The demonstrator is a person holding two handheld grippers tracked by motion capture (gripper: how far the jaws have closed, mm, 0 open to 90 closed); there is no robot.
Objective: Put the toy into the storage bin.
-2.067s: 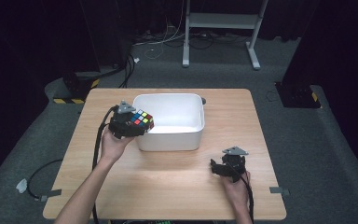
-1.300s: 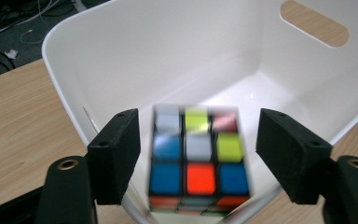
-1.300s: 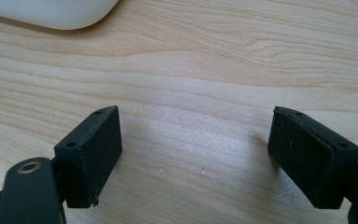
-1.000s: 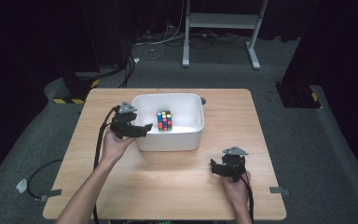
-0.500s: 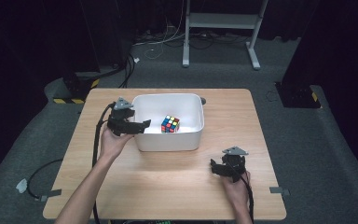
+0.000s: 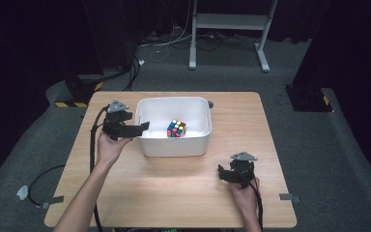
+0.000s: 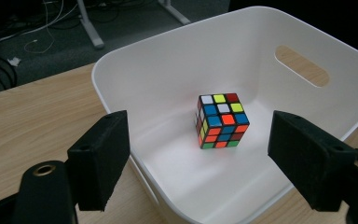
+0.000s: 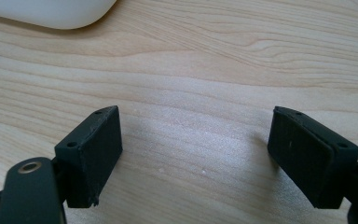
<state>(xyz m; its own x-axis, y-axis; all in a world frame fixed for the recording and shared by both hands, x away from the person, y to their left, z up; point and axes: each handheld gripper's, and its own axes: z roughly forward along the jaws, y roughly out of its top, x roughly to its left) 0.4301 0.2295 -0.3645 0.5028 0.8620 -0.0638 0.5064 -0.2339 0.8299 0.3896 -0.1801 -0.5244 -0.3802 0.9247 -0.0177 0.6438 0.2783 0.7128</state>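
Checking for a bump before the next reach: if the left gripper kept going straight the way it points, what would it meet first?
Probably the white bin: the left gripper hangs open over its near rim, aimed down into it. The puzzle cube sits about on that line, so it likely comes first, before the bin floor; depth is hard to judge.

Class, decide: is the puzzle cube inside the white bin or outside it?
Inside. The puzzle cube rests on the floor of the white bin, its walls all around it.

One puzzle cube (image 6: 176, 128) lies inside one white bin (image 6: 174, 146), which stands toward the far edge of the table (image 6: 174, 193). Two grippers are present: the left gripper (image 6: 142, 126) at the bin's left wall and the right gripper (image 6: 221, 174) near the table's front right corner.
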